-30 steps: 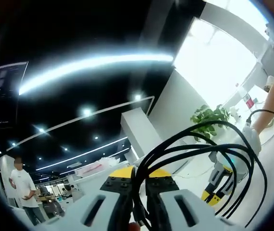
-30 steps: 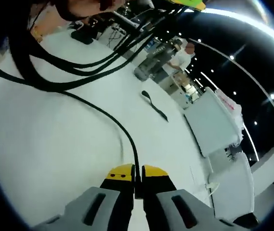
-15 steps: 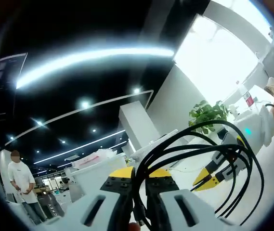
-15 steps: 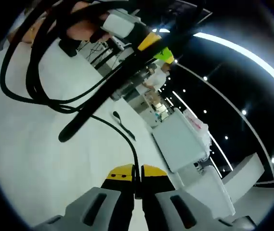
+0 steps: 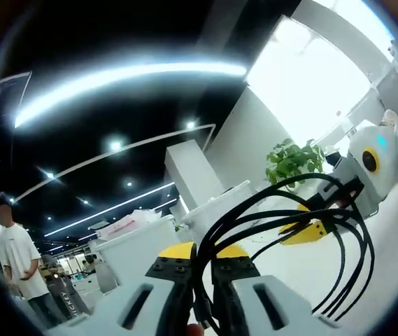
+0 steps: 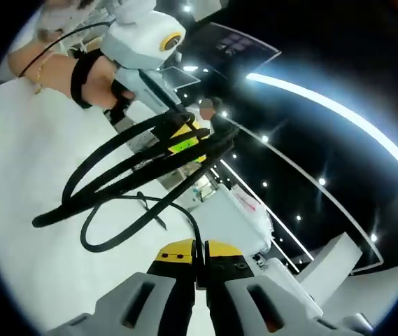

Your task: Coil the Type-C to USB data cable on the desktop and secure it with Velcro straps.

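The black data cable (image 5: 202,280) is gathered in several loops that rise from between the jaws of my left gripper (image 5: 204,252), which is shut on the bundle. The loops sweep right to my right gripper (image 5: 307,231), whose yellow tips touch them. In the right gripper view the coil (image 6: 132,171) hangs in the air above the white table (image 6: 24,210). A hand (image 6: 90,77) carries the left gripper (image 6: 185,140) there. One strand curls down into my right gripper (image 6: 199,250), which is shut on it.
A thin black strip (image 6: 153,212) seems to lie on the table under the coil. A green plant (image 5: 289,161) stands behind the right gripper. White cabinets (image 6: 237,217) and a person (image 5: 13,259) are farther off under a dark ceiling.
My right gripper has come up close to the coil held by the left one, shortening the loose strand. Both views have tilted up from the table.
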A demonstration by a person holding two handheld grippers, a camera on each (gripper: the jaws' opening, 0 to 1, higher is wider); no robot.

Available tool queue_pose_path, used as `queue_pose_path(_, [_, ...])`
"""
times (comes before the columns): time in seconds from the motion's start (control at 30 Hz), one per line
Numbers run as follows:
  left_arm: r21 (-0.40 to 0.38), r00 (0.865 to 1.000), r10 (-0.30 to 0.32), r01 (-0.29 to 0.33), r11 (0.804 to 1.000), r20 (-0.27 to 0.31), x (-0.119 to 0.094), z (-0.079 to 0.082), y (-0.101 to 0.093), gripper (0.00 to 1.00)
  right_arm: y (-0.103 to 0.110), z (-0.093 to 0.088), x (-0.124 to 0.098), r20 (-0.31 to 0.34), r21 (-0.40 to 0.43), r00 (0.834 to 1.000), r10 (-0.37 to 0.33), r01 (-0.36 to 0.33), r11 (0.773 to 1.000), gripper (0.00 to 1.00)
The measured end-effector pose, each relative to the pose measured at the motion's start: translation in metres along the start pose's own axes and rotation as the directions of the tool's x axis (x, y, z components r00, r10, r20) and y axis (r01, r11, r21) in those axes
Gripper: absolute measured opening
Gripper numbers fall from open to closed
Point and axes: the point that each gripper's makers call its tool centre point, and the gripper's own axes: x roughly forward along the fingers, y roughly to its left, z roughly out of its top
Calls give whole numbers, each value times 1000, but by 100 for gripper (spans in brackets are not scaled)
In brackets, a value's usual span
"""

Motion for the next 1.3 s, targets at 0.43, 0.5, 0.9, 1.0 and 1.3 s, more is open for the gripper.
queue_pose_path(0.43, [14,999,-23,23,1000,-23,4,-7,-7,9,-15,24,-13,87,-19,993,-74,76,997,3])
queue_pose_path(0.5, [9,999,-26,26,1000,-26,4,-8,-8,9,-17,28,-15,98,-15,992,-79,81,997,3])
queue_pose_path(0.9, [-36,999,-30,29,999,-16,4,-10,-3,8,-27,43,-22,143,-66,980,-136,146,987,2])
queue_pose_path(1.0, [-31,999,-38,38,999,-15,4,-9,-6,8,-30,43,-22,143,-75,979,-145,156,985,2])
queue_pose_path(1.3, [-30,998,-61,61,998,-22,4,-11,-13,8,-33,41,-20,129,-90,978,-164,176,980,2])
